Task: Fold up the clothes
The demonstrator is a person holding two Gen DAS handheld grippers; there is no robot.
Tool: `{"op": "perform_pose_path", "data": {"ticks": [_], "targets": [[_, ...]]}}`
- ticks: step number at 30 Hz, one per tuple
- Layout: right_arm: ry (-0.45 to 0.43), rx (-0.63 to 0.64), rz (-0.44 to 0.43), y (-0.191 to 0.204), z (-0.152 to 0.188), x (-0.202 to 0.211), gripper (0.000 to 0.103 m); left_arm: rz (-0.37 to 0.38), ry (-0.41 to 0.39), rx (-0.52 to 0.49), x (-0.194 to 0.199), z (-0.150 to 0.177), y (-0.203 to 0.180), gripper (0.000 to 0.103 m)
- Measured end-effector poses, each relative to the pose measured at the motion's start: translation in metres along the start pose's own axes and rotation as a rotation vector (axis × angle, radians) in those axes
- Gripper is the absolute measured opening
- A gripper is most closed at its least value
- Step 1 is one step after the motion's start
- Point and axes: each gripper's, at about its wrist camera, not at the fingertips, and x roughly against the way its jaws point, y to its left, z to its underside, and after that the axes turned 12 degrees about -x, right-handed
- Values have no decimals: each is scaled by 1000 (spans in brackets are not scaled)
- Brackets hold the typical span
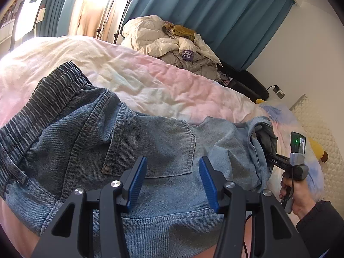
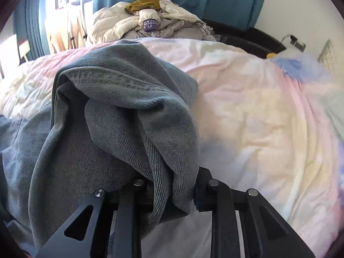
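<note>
Light blue jeans lie across the bed, with the elastic waistband at the left and a back pocket facing up. My left gripper hovers open just over that pocket; nothing sits between its blue pads. At the right of the left wrist view, a person's hand holds my right gripper, whose fingertips are buried in a bunched trouser leg. In the right wrist view, the right gripper is shut on a thick fold of the jeans, which drapes over and hides its left finger.
A pastel pink, white and blue duvet covers the bed. A heap of cream and grey quilted jackets sits at the far edge before teal curtains. A yellow plush toy lies at the right by a white quilted panel.
</note>
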Motion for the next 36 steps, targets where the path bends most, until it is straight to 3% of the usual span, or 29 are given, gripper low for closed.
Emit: {"op": "perform_pose_path", "data": {"ticks": [7,13,18,20,22,27,31,36], "targets": [[-67,281,294,17,-50,35,14,-1,3,21,-3,1,7,52],[-157,494,642,-9,-78,50,13,12,6,44,-4,2,11,52],[-338,760,945,-32,-55,41,13,10,6,29,-5,1,8,52],[-384,776,988,-46,-32,36,14,9,4,29,-5,0,8,52],[-321,776,988,-66,-5,19,16,6,1,29,-4,0,8,52],[-85,674,874,-111,75,-19,19,-1,3,18,-5,0,6,52],[-60,561,795,-132,110,-5,31,-13,4,2,-6,-1,5,52],[-48,287,605,-168,126,52,36,-36,-5,14,-3,-5,11,52]]}}
